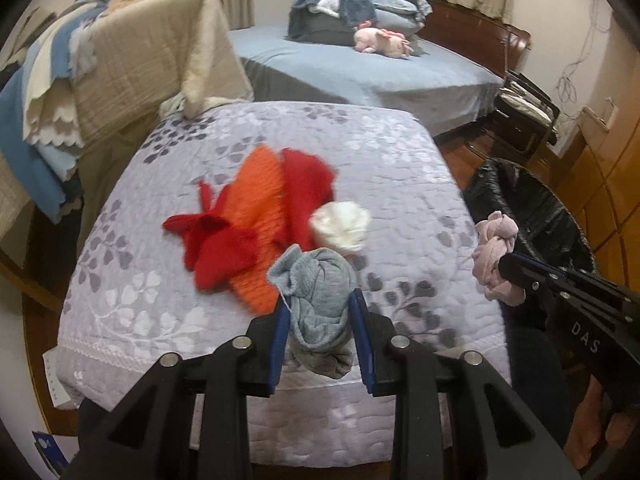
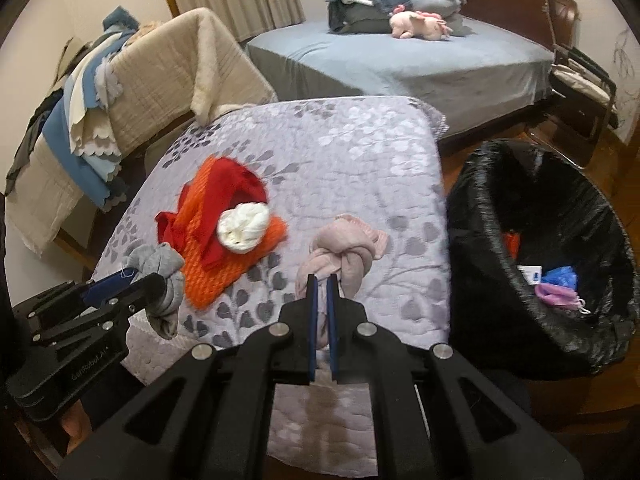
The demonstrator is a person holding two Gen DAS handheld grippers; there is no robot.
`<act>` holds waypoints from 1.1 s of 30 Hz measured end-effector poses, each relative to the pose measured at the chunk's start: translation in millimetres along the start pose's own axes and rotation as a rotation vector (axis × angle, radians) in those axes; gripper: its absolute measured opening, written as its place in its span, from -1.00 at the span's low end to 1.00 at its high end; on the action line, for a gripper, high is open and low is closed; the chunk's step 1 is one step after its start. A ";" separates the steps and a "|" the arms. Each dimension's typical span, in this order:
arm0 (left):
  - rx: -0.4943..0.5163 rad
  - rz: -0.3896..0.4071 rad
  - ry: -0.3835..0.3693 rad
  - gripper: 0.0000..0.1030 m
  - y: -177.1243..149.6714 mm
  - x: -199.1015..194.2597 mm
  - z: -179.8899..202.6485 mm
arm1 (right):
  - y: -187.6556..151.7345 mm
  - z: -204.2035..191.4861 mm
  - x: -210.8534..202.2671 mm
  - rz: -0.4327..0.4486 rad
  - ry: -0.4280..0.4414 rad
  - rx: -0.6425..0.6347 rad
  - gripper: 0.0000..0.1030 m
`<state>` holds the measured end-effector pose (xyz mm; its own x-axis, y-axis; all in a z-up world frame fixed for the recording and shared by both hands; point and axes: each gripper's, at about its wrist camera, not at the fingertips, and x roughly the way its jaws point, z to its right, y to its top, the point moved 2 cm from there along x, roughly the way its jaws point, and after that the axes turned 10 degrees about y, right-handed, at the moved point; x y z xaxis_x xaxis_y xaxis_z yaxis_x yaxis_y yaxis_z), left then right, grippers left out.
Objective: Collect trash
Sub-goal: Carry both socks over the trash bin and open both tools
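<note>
Left gripper [image 1: 320, 312]: clamps knotted grey knit sock bundle [image 1: 320, 296]. Right gripper [image 2: 322, 292]: pinches knotted pink sock bundle [image 2: 340, 256] thinly. Risk: slippage short of far-right black-lined bin [image 2: 480, 208].

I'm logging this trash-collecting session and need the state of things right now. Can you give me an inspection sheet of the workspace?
Surface: quilted floral cover over the work table.
Job's things: grey knotted cloth in the left hand-held gripper; pink knotted cloth in the right hand-held gripper; white bundle on the red and orange cloths; black-lined trash bin at the table's right, some items already inside.
Clutter: draped blankets at left.
Grippers: both shut on cloth.
Cables: thin wires on the far right wall.
Surroundings: blue bed with pink plush toy and folded bedding.
</note>
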<state>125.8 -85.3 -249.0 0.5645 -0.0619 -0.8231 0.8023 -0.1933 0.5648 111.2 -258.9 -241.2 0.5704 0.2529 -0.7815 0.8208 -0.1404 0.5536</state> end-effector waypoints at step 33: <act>0.165 0.061 -0.208 -0.36 90.3 7.1 277.7 | 21.9 245.4 -85.3 0.093 -0.237 0.133 -0.88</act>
<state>148.4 -375.2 -220.3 0.5456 -0.2748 -0.7918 0.7156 -0.3391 0.6107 87.9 -518.5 -233.0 0.6218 0.0039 -0.7832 0.7523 -0.2809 0.5959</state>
